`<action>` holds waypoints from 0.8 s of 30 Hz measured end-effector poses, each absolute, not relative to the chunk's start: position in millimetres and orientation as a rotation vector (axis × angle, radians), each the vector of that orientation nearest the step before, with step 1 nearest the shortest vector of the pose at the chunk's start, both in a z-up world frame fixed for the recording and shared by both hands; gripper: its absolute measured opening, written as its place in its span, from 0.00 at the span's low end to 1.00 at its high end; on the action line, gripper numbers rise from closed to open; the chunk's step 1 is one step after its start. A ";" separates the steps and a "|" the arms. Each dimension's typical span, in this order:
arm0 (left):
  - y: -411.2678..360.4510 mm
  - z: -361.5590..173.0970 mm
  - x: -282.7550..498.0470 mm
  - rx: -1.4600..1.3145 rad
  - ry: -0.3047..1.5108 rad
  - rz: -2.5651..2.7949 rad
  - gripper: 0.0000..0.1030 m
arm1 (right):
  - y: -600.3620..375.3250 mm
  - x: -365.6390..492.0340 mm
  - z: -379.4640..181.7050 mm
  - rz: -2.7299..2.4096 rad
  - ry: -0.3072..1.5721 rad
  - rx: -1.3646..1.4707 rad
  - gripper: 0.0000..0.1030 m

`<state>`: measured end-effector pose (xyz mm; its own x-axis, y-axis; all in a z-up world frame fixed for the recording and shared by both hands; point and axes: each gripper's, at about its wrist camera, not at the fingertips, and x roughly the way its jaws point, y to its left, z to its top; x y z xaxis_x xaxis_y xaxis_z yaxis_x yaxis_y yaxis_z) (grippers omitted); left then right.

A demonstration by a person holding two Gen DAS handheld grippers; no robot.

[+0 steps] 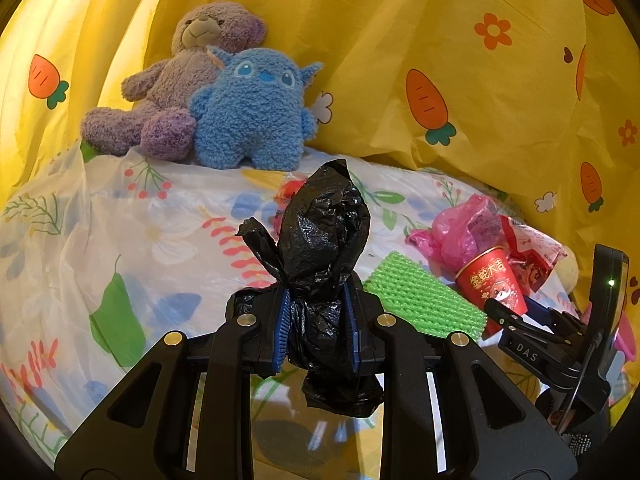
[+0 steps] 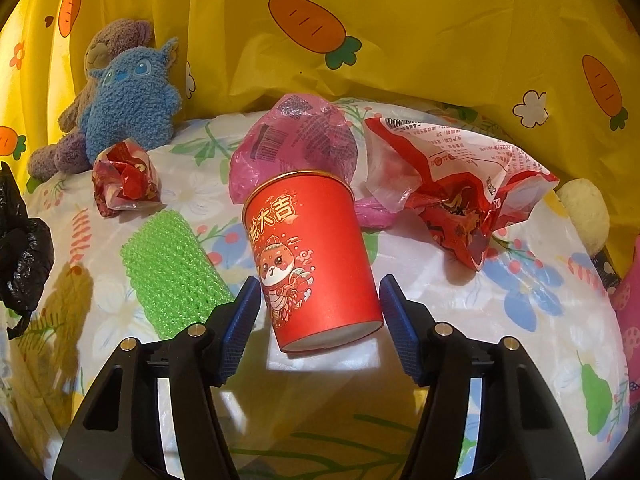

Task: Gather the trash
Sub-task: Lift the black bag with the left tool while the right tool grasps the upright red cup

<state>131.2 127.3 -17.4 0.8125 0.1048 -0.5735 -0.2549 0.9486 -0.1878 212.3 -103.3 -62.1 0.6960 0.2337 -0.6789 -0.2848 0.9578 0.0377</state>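
Right gripper (image 2: 318, 322), jaws apart, straddles a red paper cup (image 2: 310, 256) at twelve o'clock. Left gripper (image 1: 316, 328) clamps a black trash bag (image 1: 324, 240). Next: probably squeeze the cup, then bag it.

Left gripper (image 1: 316, 330) is clamped on a crumpled black plastic bag (image 1: 324, 240), blue pads pressing both sides; bag sticks up above the jaws and hangs a bit below. Behind it, floral sheet (image 1: 120, 220) w/ a green mesh pad (image 1: 424, 300) lying flat to the right. Further right: red paper cup (image 1: 494, 280) tipped over, pink plastic bag (image 1: 460, 228) and red wrapper (image 1: 532, 248) bunched behind it. Right gripper (image 1: 516, 316) reaches at the cup (jaws hard to read from here). At back, purple teddy (image 1: 168, 80) & blue plush (image 1: 256, 112) sit touching, against a yellow carrot-print cloth (image 1: 440, 40).
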 end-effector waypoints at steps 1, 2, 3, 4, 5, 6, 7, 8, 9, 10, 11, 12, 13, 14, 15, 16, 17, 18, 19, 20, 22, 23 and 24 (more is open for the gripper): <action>126.8 -17.7 131.6 -0.262 0.594 0.193 0.22 | -103.4 212.5 -62.4 0.290 0.749 -0.071 0.59; 126.2 -18.0 131.9 -0.261 0.595 0.190 0.22 | -103.5 212.6 -62.8 0.293 0.751 -0.070 0.58; 125.6 -18.2 132.4 -0.260 0.596 0.188 0.22 | -103.5 212.7 -63.1 0.294 0.751 -0.069 0.58; 124.8 -18.3 132.4 -0.259 0.596 0.186 0.22 | -103.6 212.6 -63.2 0.296 0.751 -0.068 0.58; 124.5 -18.5 132.5 -0.258 0.597 0.183 0.22 | -103.5 212.7 -63.3 0.297 0.752 -0.068 0.58; 123.7 -18.7 132.5 -0.257 0.598 0.181 0.22 | -103.4 212.7 -63.4 0.298 0.751 -0.068 0.57; 122.9 -18.8 132.3 -0.257 0.598 0.179 0.22 | -103.3 212.6 -63.3 0.302 0.751 -0.068 0.57; 122.3 -18.8 132.1 -0.256 0.597 0.177 0.22 | -103.2 212.7 -63.1 0.306 0.751 -0.069 0.56; 121.5 -18.7 131.9 -0.254 0.597 0.176 0.22 | -103.2 212.4 -62.9 0.310 0.750 -0.068 0.56; 121.1 -18.6 131.6 -0.254 0.597 0.175 0.22 | -103.5 212.3 -62.7 0.315 0.750 -0.066 0.56; 120.9 -18.6 131.5 -0.253 0.596 0.172 0.22 | -103.6 212.0 -62.3 0.316 0.748 -0.065 0.56; 120.3 -18.5 131.3 -0.253 0.595 0.171 0.22 | -104.1 211.1 -61.4 0.317 0.741 -0.063 0.55; 120.0 -18.4 131.0 -0.253 0.594 0.169 0.22 | -104.6 209.6 -60.2 0.320 0.731 -0.060 0.55; 119.4 -18.1 130.7 -0.253 0.593 0.167 0.22 | -105.3 207.8 -59.4 0.320 0.721 -0.062 0.55; 118.6 -17.9 130.2 -0.252 0.592 0.165 0.22 | -106.3 205.6 -58.2 0.313 0.710 -0.066 0.55; 118.0 -17.8 130.0 -0.250 0.591 0.163 0.22 | -107.6 203.4 -56.9 0.309 0.698 -0.067 0.55; 117.2 -17.7 129.8 -0.248 0.591 0.161 0.22 | -109.7 200.4 -55.7 0.308 0.689 -0.066 0.55; 116.2 -17.4 129.4 -0.247 0.590 0.158 0.22 | -112.2 197.8 -54.2 0.309 0.680 -0.061 0.55; 115.1 -16.9 129.0 -0.246 0.587 0.154 0.22 | -115.2 194.9 -52.4 0.307 0.672 -0.054 0.55; 113.7 -16.4 128.4 -0.246 0.585 0.150 0.22 | -118.4 191.9 -50.4 0.306 0.663 -0.047 0.55; 109.8 -14.8 127.7 -0.244 0.581 0.140 0.22 | -124.7 184.3 -45.6 0.306 0.644 -0.035 0.55; 107.1 -13.9 127.1 -0.242 0.579 0.134 0.22 | -127.7 180.1 -42.8 0.306 0.633 -0.030 0.55; 104.2 -13.0 126.3 -0.240 0.577 0.127 0.22 | -130.9 175.8 -39.9 0.306 0.622 -0.025 0.55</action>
